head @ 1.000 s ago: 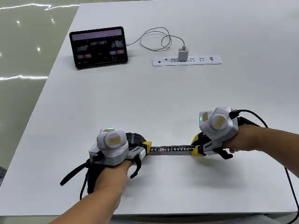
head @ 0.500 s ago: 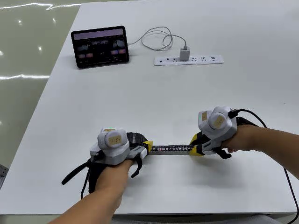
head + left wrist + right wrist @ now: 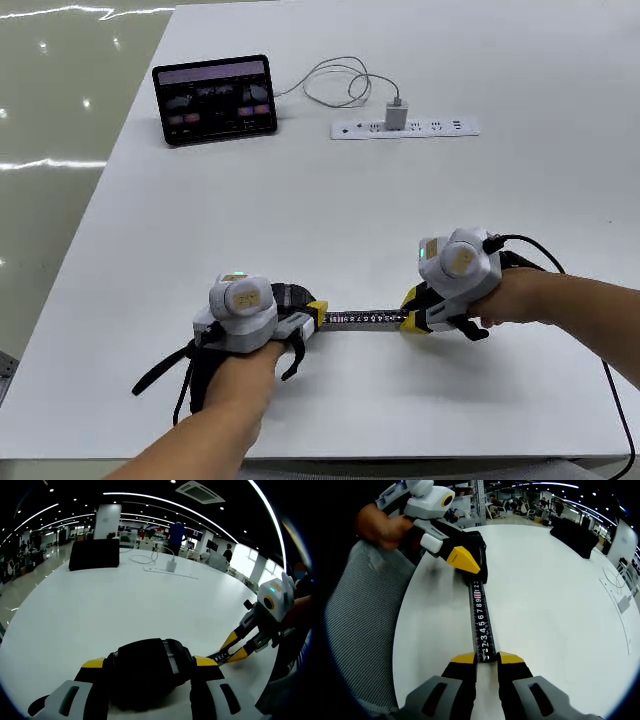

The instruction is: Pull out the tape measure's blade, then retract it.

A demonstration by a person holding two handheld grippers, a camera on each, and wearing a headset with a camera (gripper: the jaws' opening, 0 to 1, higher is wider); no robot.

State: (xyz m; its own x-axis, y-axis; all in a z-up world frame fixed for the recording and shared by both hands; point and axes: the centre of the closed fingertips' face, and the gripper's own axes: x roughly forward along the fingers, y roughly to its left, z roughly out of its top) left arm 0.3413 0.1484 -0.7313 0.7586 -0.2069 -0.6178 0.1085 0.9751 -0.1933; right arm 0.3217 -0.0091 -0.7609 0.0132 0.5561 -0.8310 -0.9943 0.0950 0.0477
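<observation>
The left forearm reaches forward, and its hand holds the left gripper low, pointing right. Its jaws are clamped around the case. The right forearm comes in from the right. The right gripper faces the left one, jaws pinched on the blade end.

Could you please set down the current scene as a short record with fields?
left gripper: shut on the tape measure case, low on the table
right gripper: shut on the tip of the blade
blade: pulled out, straight between the two grippers, numbers facing up
far side of table: tablet propped up; power strip with a charger plugged in
task stage: blade out, not yet retracted
</observation>
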